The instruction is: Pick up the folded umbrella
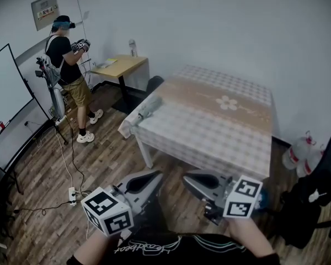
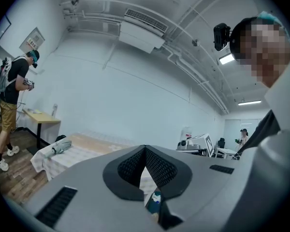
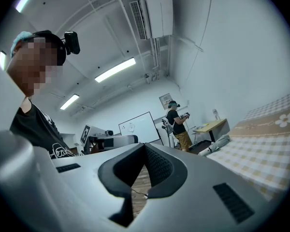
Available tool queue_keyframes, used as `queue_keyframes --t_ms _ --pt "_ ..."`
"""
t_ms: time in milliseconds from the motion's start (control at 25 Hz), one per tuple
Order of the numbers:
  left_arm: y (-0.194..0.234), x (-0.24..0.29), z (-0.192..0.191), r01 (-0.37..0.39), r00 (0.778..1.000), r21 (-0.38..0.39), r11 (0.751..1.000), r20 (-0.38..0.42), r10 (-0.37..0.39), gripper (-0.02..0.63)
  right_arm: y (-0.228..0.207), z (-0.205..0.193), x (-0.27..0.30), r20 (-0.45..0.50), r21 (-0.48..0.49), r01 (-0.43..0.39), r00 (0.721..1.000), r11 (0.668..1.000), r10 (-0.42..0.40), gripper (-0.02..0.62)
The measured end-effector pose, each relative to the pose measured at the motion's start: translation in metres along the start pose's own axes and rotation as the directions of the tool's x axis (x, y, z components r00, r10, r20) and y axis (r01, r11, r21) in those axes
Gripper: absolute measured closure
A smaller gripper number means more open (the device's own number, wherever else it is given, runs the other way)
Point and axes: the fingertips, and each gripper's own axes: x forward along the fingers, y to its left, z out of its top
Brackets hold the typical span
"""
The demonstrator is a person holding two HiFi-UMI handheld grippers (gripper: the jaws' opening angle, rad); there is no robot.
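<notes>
The folded umbrella [image 1: 148, 109] is blurred; print on the wall sign [image 1: 44, 10] is unreadably small.

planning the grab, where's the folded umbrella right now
In the head view the folded umbrella lies at the left edge of the checked table, on the side nearest the small wooden desk.

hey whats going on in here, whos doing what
A person stands back from the table, holding the left gripper and the right gripper close to the body, both shut and empty. The folded umbrella lies untouched on the checked cloth at the table's left edge. A second person stands by a small desk at the far wall.
</notes>
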Motion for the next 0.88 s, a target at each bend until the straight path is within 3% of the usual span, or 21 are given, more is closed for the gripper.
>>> queue_keyframes --t_ms 320,600,880 --pt "0.050 0.023 -0.011 0.017 0.999 -0.028 0.999 -0.041 -0.018 0.611 -0.047 -0.001 0.029 0.007 0.037 0.024 1.000 0.999 -0.025 0.584" --pt "0.124 0.052 -0.008 0.028 0.997 -0.074 0.997 -0.076 -0.034 0.609 -0.104 -0.005 0.076 -0.032 0.086 0.055 0.998 0.995 -0.053 0.583" --pt "0.218 0.078 0.006 0.028 0.993 -0.114 0.993 -0.113 -0.041 0.609 -0.169 0.017 0.142 -0.005 0.123 0.076 0.997 0.989 -0.076 0.584"
